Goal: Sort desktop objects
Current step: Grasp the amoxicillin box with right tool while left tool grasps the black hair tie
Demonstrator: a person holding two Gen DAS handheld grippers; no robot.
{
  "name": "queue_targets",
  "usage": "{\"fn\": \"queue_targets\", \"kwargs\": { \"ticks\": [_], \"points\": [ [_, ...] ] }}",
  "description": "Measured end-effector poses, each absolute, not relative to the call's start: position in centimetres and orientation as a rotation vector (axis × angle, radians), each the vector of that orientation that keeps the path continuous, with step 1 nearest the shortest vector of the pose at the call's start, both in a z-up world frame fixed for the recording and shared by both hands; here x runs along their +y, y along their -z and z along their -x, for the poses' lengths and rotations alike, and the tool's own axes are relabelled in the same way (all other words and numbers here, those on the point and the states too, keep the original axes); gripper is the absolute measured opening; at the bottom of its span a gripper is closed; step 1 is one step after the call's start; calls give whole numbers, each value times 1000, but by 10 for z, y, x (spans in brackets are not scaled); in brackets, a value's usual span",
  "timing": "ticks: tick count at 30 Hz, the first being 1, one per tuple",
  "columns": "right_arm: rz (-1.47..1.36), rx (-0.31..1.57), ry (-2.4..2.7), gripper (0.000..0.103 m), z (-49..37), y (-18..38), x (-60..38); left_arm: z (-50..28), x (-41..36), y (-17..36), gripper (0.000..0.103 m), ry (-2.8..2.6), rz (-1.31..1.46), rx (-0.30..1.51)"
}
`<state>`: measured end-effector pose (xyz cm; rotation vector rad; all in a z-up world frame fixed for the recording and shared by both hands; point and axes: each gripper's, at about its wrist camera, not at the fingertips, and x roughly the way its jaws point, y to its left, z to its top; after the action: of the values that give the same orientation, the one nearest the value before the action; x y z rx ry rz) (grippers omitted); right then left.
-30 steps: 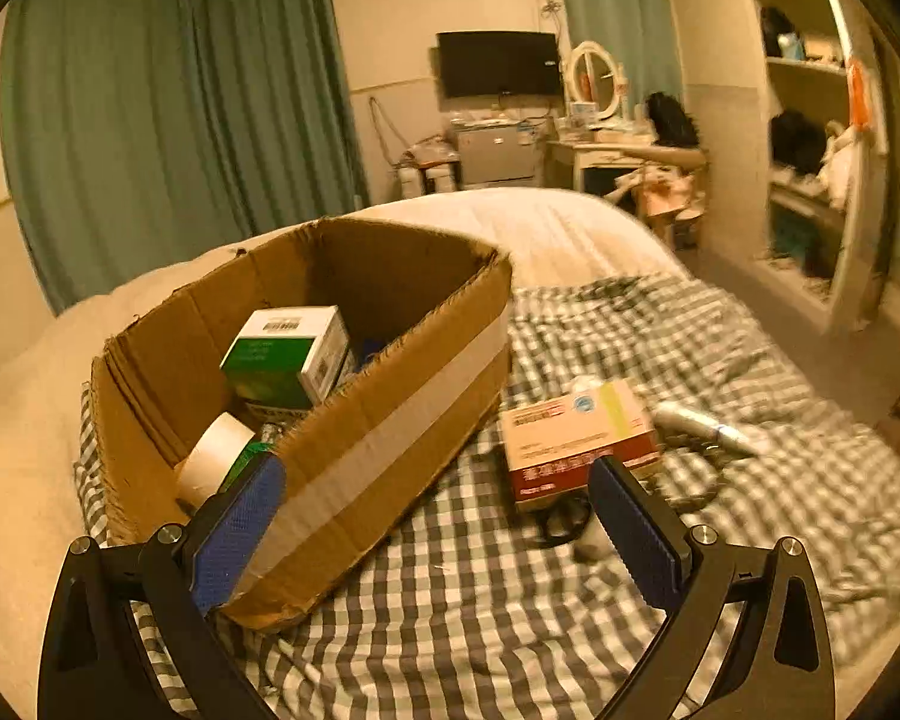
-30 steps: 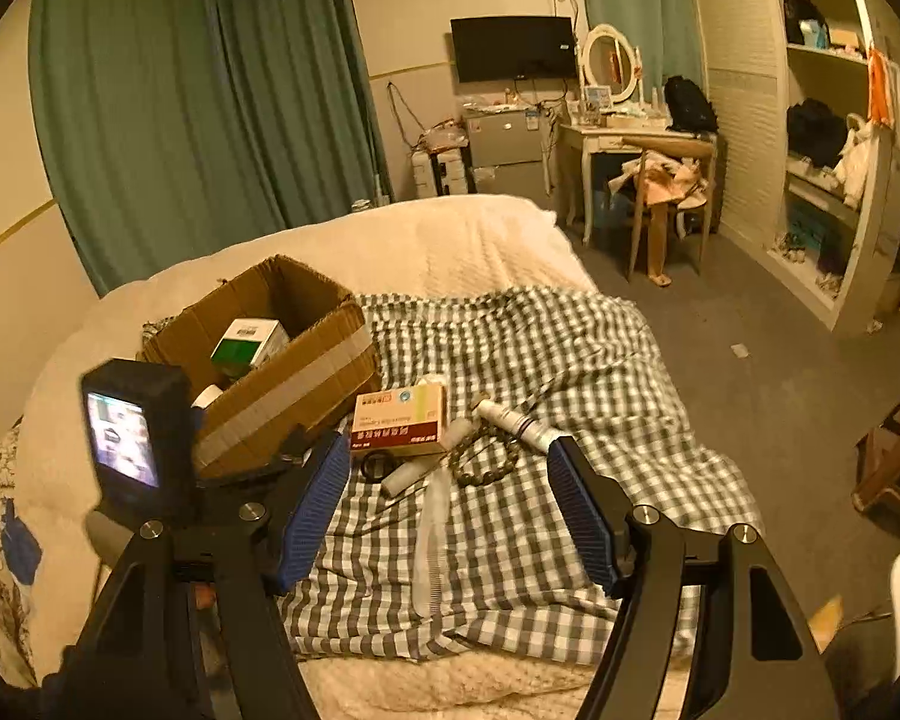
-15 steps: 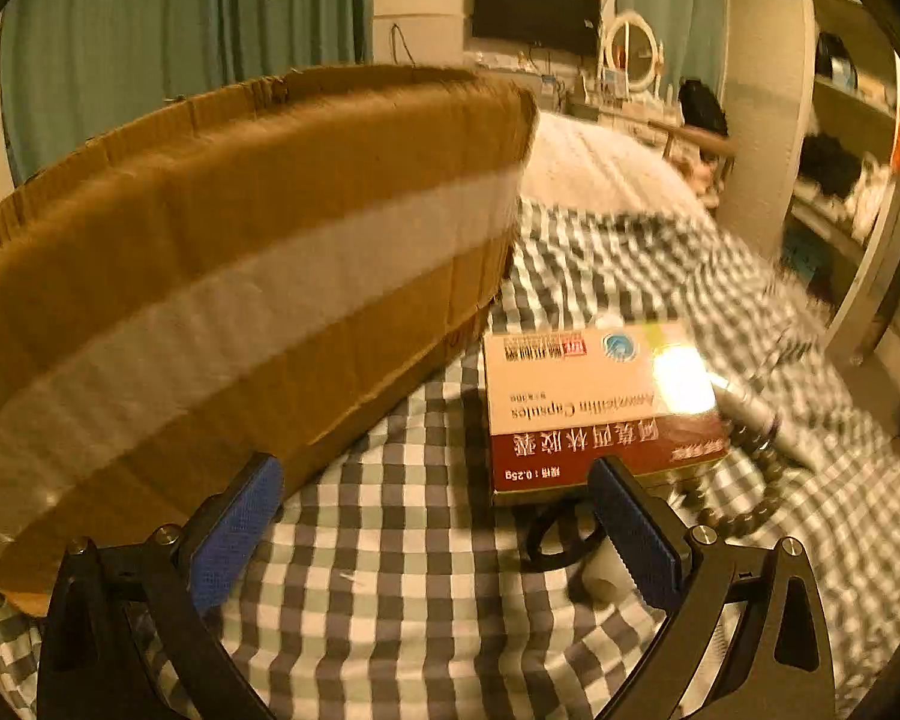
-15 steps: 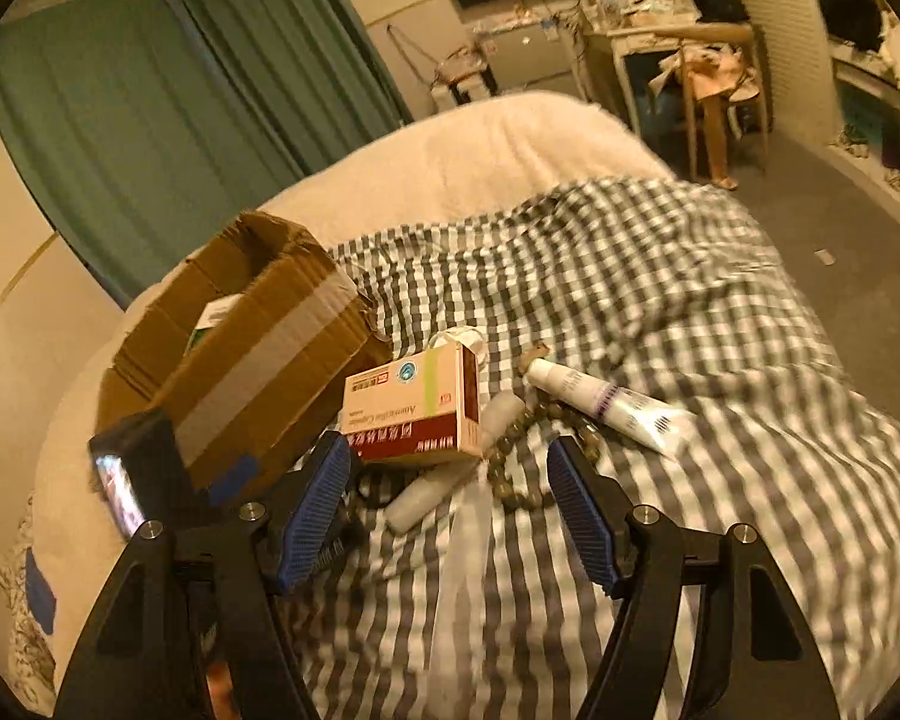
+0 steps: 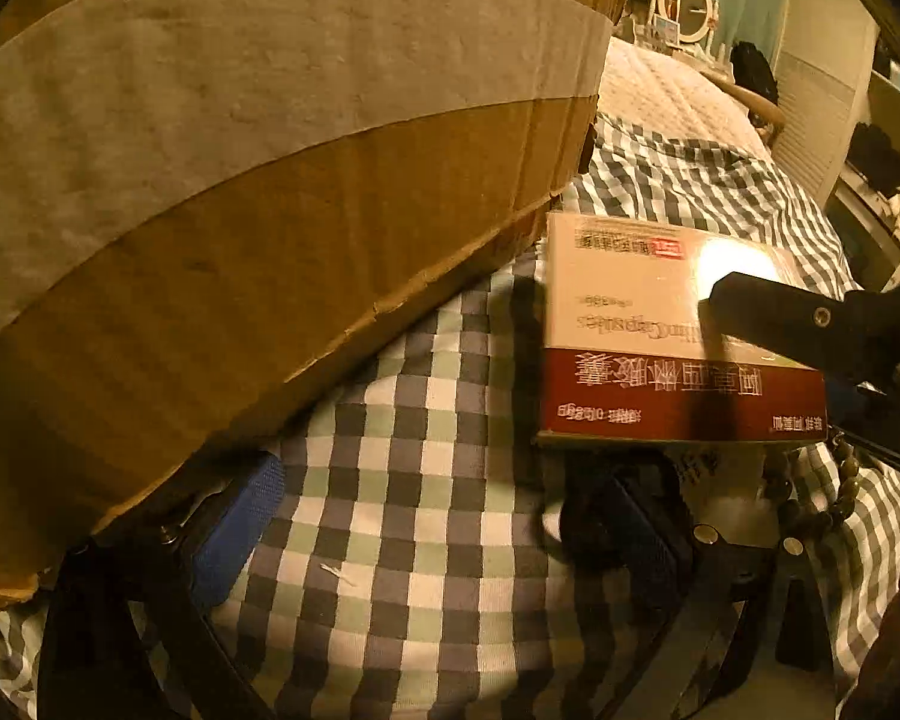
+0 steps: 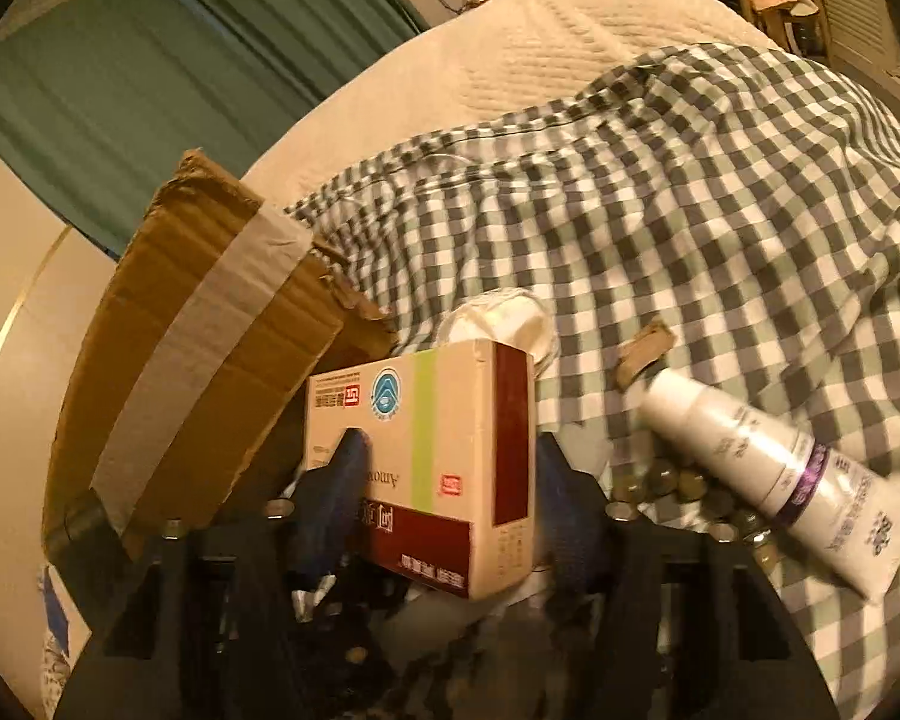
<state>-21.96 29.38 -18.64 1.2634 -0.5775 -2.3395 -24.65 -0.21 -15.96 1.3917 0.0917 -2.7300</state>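
Since the earlier frames both tongs have been lowered close to the bed. Left tongs [image 5: 432, 531] are seen spread and empty beside the taped cardboard box [image 5: 258, 192], probably placed to steady it. Right tongs [image 6: 450, 510] are set astride the medicine box [image 6: 426, 456], which lies just beside the cardboard box; whether it is pinched cannot be told. A bead string [image 6: 678, 489] and white tube [image 6: 768, 480] crowd its right side.

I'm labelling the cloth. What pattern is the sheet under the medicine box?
A grey, white and pale green check on the sheet, clearest in the right wrist view.
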Motion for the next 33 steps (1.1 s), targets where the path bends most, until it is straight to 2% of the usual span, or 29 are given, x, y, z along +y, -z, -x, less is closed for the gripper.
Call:
{"fn": "queue_targets", "kwargs": {
  "ticks": [4, 11, 14, 15, 16, 17, 19, 20, 22, 30, 33],
  "points": [
    [-1205, -583, 2340, 38, 201, 171, 295, 243, -3, 158, 103, 2735, -1401, 90],
    [-1082, -522, 2509, 32, 159, 123, 317, 233, -5, 155, 103, 2778, -1450, 96],
    [-1032, -428, 2622, 31, 138, 93, 333, 229, 2, 150, 102, 2853, -1447, 82],
    [-1029, -395, 2650, 30, 132, 86, 338, 227, 7, 148, 95, 2884, -1445, 61],
    [-1018, -359, 2692, 29, 124, 79, 343, 225, 10, 146, 80, 2906, -1448, 33],
    [-1011, -340, 2717, 29, 119, 75, 348, 223, 14, 145, 71, 2920, -1447, -6],
    [-1030, -315, 2735, 29, 115, 72, 357, 219, 21, 145, 36, 2945, -1443, -87],
    [-1036, -317, 2747, 29, 111, 72, 361, 218, 22, 145, 29, 2955, -1452, -107],
    [-1069, -304, 2745, 29, 108, 77, 365, 216, 22, 146, 6, 2971, -1485, -93],
    [-1141, -282, 2719, 29, 98, 98, 364, 216, 2, 140, 4, 2997, -1514, 147],
    [-1158, -239, 2717, 29, 98, 103, 358, 215, 0, 139, 4, 3005, -1510, 159]
  ]
}}
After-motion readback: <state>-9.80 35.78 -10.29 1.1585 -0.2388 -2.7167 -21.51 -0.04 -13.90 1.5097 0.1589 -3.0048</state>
